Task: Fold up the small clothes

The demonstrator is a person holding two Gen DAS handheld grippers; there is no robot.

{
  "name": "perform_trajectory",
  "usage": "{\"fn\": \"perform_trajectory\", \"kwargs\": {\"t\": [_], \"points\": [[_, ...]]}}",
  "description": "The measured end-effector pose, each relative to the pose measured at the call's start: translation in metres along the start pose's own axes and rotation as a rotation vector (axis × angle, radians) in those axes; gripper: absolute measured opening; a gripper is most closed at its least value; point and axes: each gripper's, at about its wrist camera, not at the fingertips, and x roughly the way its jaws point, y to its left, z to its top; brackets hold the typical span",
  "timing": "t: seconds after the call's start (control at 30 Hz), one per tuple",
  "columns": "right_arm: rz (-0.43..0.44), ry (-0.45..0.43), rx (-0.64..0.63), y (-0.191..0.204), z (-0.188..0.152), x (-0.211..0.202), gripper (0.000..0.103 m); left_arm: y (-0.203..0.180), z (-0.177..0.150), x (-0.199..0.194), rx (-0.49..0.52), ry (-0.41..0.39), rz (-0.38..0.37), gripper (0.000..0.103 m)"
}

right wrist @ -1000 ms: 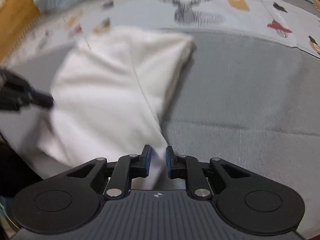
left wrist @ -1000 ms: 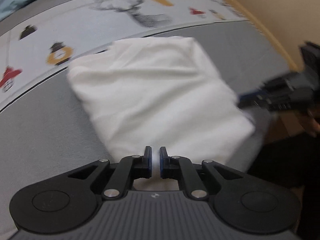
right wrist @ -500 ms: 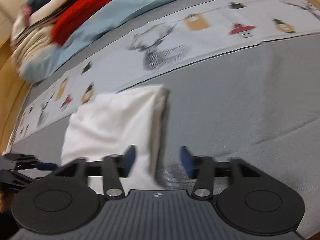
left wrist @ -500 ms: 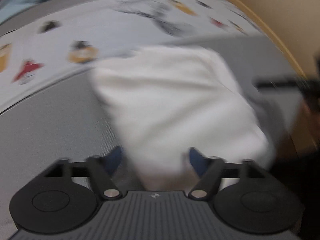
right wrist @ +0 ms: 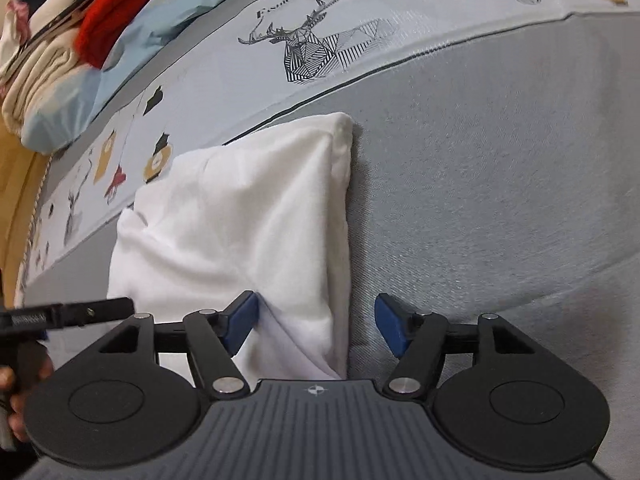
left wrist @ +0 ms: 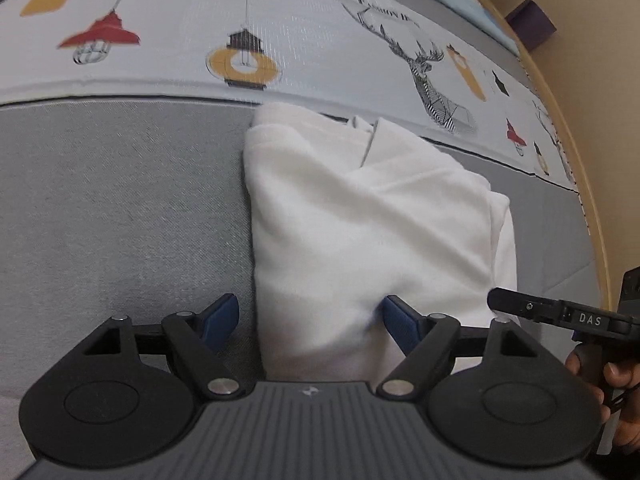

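White garment (left wrist: pixel 360 232) folded into a compact multi-layer rectangle, lying on grey bedspread (left wrist: pixel 120 208), far edge against printed lantern-and-deer band (left wrist: pixel 248 56). Folding judged largely done: edges roughly square, one flap corner sticking up at far side, near right layer slightly offset. Possibly one more tidy-up or transfer left; cannot tell which.

Left gripper (left wrist: pixel 310 320): jaws wide apart, straddling near left edge of garment, right pad touching or just above cloth, nothing gripped. Right gripper (right wrist: pixel 316 322): jaws opening, near right corner of garment between them, left pad at the cloth, no grip.

Containers: none visible. Heap of other clothes (right wrist: pixel 60 28), red and cream among them, at far left of bed, well apart from garment.
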Motion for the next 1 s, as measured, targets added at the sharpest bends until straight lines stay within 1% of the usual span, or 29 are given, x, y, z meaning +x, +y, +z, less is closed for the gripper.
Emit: {"fn": "perform_trajectory", "kwargs": {"t": [0.03,0.1,0.13,0.2,0.27,0.3,0.37,0.53,0.63,0.77,0.9,0.93,0.97,1.0], "points": [[0.005,0.002,-0.010,0.003,0.000,0.002,0.066,-0.001,0.002,0.004,-0.003,0.004,0.001,0.081],[0.015,0.004,-0.041,0.009,0.001,0.007,0.056,-0.004,0.005,0.008,0.021,-0.011,-0.018,0.073],[0.021,0.004,-0.050,0.012,0.002,0.008,0.047,-0.005,0.005,0.009,0.035,-0.010,-0.011,0.071],[0.010,-0.009,-0.065,0.016,0.004,0.010,0.043,-0.009,0.007,0.009,0.075,-0.014,0.002,0.066],[0.014,-0.024,-0.081,0.019,0.007,0.009,0.035,-0.010,0.009,0.008,0.101,-0.028,0.008,0.058],[0.020,-0.034,-0.081,0.020,0.008,0.008,0.034,-0.009,0.011,0.007,0.105,-0.033,0.007,0.056],[0.032,-0.056,-0.072,0.023,0.013,0.007,0.031,-0.009,0.014,0.003,0.121,-0.048,0.006,0.048],[0.069,-0.116,-0.059,0.035,0.023,0.006,0.023,-0.009,0.021,-0.011,0.163,-0.103,0.042,0.043],[0.102,-0.146,-0.063,0.047,0.030,0.009,0.021,-0.006,0.029,-0.025,0.190,-0.160,0.070,0.042],[0.143,-0.196,-0.082,0.072,0.037,0.014,0.020,0.009,0.039,-0.052,0.179,-0.266,0.083,0.040],[0.187,-0.316,-0.110,0.104,0.044,0.014,0.020,0.017,0.046,-0.082,0.211,-0.429,0.128,0.041],[0.190,-0.342,-0.120,0.111,0.045,0.015,0.021,0.019,0.047,-0.086,0.217,-0.460,0.147,0.044],[0.175,-0.358,-0.132,0.119,0.047,0.018,0.024,0.022,0.049,-0.089,0.214,-0.480,0.171,0.047],[0.142,-0.359,-0.138,0.125,0.048,0.023,0.026,0.027,0.050,-0.092,0.198,-0.494,0.202,0.047]]}}
